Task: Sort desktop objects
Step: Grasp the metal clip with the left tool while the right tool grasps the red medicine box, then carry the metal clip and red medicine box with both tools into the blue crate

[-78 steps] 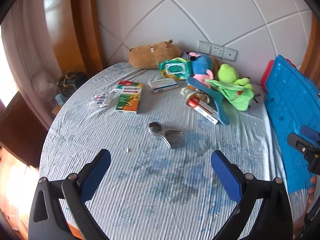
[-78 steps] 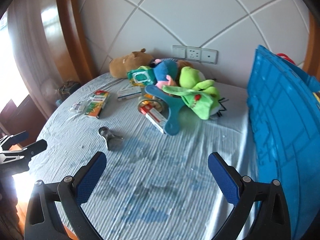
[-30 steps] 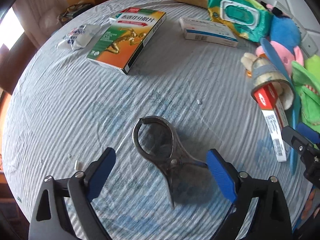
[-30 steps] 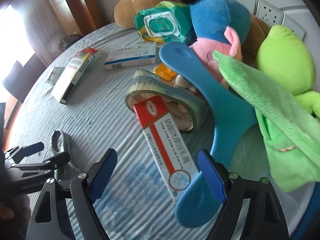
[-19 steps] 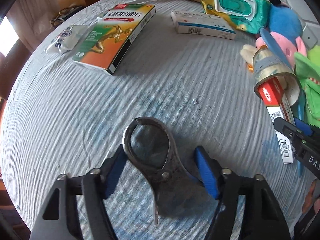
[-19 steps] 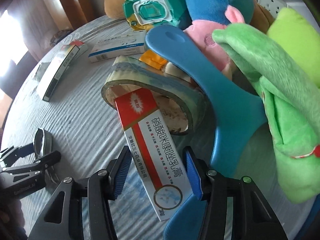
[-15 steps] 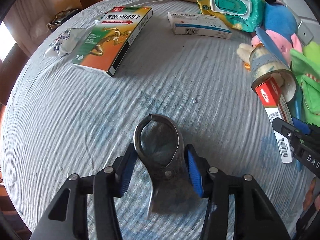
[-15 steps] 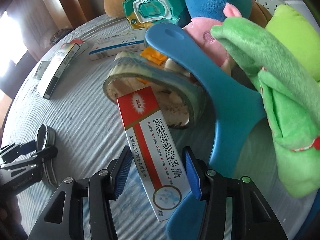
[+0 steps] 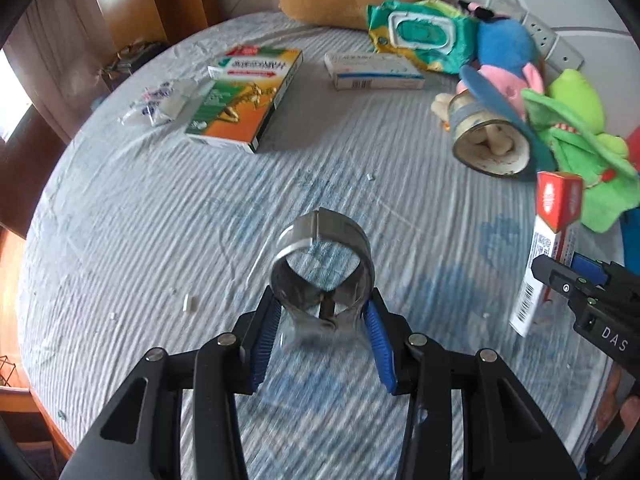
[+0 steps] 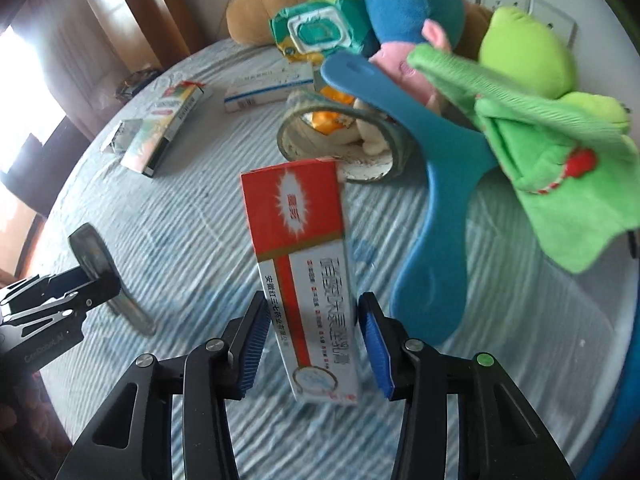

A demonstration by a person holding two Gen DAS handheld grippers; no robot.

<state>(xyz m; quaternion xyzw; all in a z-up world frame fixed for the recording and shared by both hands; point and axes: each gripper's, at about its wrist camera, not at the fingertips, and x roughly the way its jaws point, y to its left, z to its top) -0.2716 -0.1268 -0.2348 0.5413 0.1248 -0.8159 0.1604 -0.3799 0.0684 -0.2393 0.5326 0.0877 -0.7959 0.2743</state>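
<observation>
The left gripper is closing with its blue pads on the handles of the metal clamp, which appears lifted clear of the table near its front edge. The right gripper is closing on the lower end of the red-and-white box, held tilted above the table's right half. Behind the box lie the tape roll, blue paddle and green plush toy. The orange-green box lies toward the far left edge.
</observation>
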